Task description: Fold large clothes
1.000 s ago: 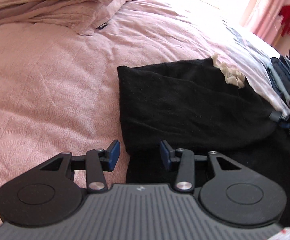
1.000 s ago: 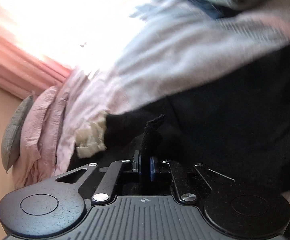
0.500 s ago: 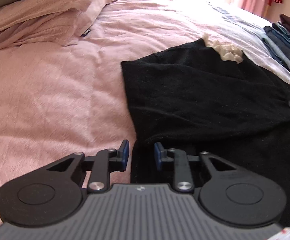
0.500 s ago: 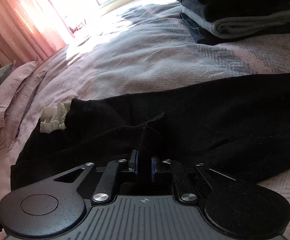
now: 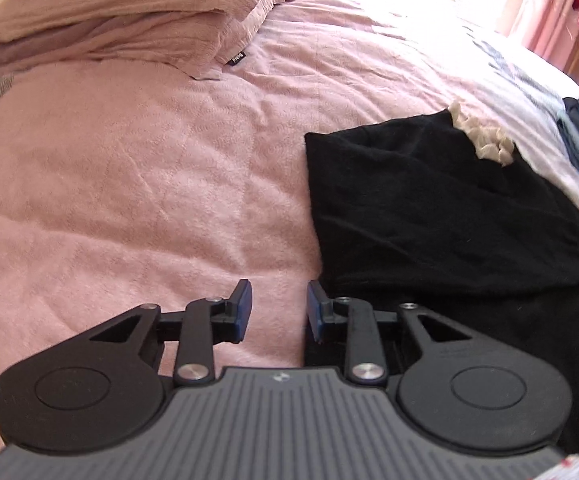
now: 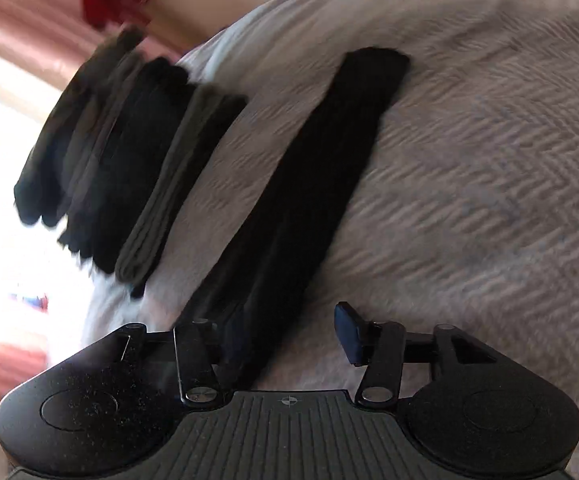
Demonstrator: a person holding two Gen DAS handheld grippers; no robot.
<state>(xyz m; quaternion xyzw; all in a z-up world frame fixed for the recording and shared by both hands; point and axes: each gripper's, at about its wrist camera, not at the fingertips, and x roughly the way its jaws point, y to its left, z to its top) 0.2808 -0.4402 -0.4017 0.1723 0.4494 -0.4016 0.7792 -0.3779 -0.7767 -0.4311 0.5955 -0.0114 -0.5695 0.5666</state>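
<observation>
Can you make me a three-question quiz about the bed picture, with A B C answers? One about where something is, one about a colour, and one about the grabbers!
1. Where does the black garment lie?
A. On the pink bedspread
B. On the floor
C. On top of the pillows

2. What colour are the pillows at the head of the bed?
A. Green
B. Pink
C. Blue

3. How is the right gripper?
A. Shut on the garment
B. Open
C. Shut on a pillow

Answers:
1. A, the dark cloth is spread flat on the pink cover, well below the pillows.
2. B, they match the bedspread's pink.
3. B, its blue pads stand wide apart, with the black cloth lying loose by one of them. The left gripper is open too.
</observation>
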